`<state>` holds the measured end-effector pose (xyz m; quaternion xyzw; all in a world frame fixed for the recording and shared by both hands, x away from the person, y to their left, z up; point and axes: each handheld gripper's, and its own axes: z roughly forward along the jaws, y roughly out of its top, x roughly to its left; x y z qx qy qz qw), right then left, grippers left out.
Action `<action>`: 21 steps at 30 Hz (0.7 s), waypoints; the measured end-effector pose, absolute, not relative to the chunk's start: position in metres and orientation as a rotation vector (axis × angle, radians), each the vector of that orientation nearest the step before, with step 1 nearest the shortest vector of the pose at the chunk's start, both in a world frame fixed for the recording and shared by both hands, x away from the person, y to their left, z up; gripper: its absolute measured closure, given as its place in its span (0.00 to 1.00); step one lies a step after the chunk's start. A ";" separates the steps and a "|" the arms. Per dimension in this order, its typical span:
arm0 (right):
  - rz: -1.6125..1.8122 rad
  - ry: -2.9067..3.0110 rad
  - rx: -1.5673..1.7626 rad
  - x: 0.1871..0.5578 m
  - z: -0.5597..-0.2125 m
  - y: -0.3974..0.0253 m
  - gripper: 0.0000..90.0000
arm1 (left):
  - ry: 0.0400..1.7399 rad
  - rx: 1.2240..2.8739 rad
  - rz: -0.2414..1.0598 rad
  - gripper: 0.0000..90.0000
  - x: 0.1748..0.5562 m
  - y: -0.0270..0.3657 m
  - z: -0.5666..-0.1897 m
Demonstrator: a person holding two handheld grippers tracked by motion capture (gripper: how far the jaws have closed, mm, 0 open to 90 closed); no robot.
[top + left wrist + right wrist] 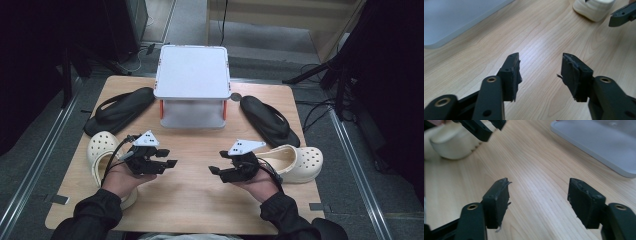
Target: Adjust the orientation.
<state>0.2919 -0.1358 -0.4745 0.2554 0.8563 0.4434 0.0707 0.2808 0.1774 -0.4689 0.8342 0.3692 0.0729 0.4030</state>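
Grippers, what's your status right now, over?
Left gripper and right gripper open, empty, above the table. Cream clogs untouched at either side. Nothing between them.

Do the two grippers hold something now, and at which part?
Nothing is held. The left gripper and the right gripper are both open above the wooden table.

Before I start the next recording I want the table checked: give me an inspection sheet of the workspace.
Surface: wooden table, bare between the grippers.
Job's things: cream clog right beside the right gripper; second cream clog under the left forearm.
Clutter: two black sandals flanking a white two-tier rack at the back.
Grippers: left gripper and right gripper face each other, jaws apart, holding nothing.
Cables: one black cable trails from each gripper; more lie on the floor.
Surroundings: grey floor, black stand legs, wooden furniture behind.
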 end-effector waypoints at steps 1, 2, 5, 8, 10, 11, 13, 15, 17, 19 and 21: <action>1.346 2.585 0.764 0.292 -0.475 -0.136 0.43 | 0.936 2.099 0.185 0.58 0.281 0.178 -0.469; 1.342 2.591 0.752 0.291 -0.475 -0.135 0.43 | 0.936 2.099 0.185 0.59 0.281 0.178 -0.469; 1.315 2.599 0.734 0.289 -0.476 -0.134 0.50 | 0.929 2.077 0.177 0.62 0.280 0.180 -0.470; 1.342 2.595 0.727 0.289 -0.474 -0.134 0.52 | 0.948 2.126 0.167 0.62 0.281 0.177 -0.468; 1.353 2.587 0.745 0.290 -0.473 -0.135 0.54 | 0.956 2.157 0.155 0.60 0.282 0.175 -0.467; 1.350 2.582 0.748 0.290 -0.473 -0.135 0.54 | 0.953 2.160 0.149 0.59 0.282 0.174 -0.467; 1.355 2.590 0.758 0.291 -0.473 -0.137 0.55 | 0.974 2.158 0.120 0.58 0.282 0.173 -0.466; 1.355 2.610 0.785 0.294 -0.474 -0.138 0.55 | 0.942 2.158 0.089 0.55 0.282 0.173 -0.465; 1.354 2.613 0.804 0.296 -0.475 -0.139 0.55 | 0.932 2.156 0.123 0.56 0.280 0.173 -0.463; 1.342 2.611 0.800 0.297 -0.475 -0.140 0.55 | 0.937 2.145 0.127 0.58 0.280 0.175 -0.460; 1.337 2.618 0.794 0.297 -0.476 -0.140 0.55 | 0.946 2.133 0.127 0.59 0.280 0.177 -0.458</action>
